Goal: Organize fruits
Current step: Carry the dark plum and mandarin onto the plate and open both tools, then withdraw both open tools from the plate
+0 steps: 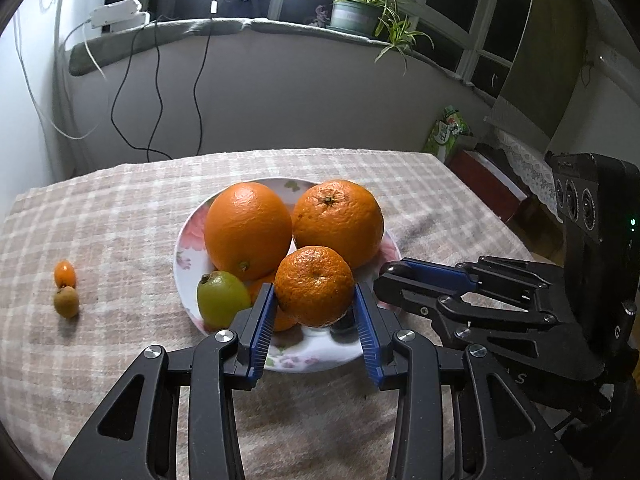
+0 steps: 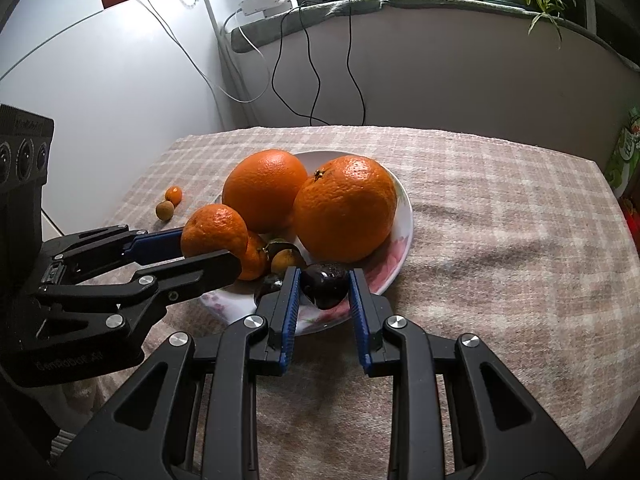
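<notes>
Holding 2 fruits over the plate, we clamp the left gripper on a mandarin and the right gripper on a dark plum. 2 small fruits remain on the tablecloth.

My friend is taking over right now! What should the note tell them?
Left tool: shut on the small mandarin above the plate.
Right tool: shut on the dark plum at the plate's near rim.
On the plate: two big oranges, a green fruit, a few smaller fruits.
On the cloth: a kumquat and a small brown fruit.
Left: place both held fruits.
</notes>
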`<state>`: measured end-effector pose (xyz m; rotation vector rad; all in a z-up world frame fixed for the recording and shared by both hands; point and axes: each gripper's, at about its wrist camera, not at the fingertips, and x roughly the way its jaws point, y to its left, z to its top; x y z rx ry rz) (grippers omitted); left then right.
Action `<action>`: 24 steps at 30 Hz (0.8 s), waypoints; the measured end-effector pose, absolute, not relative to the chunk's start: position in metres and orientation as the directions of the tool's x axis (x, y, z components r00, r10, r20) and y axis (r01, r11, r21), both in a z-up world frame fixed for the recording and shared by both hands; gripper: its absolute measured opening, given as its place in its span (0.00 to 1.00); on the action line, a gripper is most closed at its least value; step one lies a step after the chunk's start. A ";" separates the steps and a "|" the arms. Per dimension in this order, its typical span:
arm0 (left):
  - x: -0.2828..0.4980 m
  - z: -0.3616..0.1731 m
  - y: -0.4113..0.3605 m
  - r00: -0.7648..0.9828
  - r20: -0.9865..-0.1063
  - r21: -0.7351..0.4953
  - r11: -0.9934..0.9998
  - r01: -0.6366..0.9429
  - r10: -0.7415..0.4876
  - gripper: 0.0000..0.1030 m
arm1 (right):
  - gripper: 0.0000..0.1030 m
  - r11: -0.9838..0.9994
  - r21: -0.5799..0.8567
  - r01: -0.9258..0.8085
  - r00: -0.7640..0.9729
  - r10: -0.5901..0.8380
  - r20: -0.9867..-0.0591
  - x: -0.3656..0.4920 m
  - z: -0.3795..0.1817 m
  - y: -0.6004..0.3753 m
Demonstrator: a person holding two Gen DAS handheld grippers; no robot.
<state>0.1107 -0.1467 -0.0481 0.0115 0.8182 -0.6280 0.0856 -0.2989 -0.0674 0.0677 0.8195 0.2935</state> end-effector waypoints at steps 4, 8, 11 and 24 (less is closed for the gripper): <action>0.111 -0.049 -0.148 0.515 -0.689 -0.215 0.822 0.527 -0.510 0.37 | 0.25 0.956 0.164 -0.242 0.642 0.284 -0.712 0.085 -0.068 -0.298; 0.112 -0.048 -0.147 0.523 -0.686 -0.209 0.826 0.524 -0.506 0.45 | 0.26 0.957 0.158 -0.242 0.641 0.280 -0.714 0.085 -0.069 -0.296; 0.112 -0.045 -0.147 0.529 -0.682 -0.203 0.826 0.526 -0.505 0.46 | 0.38 0.960 0.148 -0.239 0.645 0.271 -0.714 0.085 -0.069 -0.296; 0.108 -0.046 -0.137 0.540 -0.680 -0.208 0.837 0.507 -0.496 0.46 | 0.63 0.969 0.139 -0.202 0.681 0.241 -0.692 0.078 -0.062 -0.305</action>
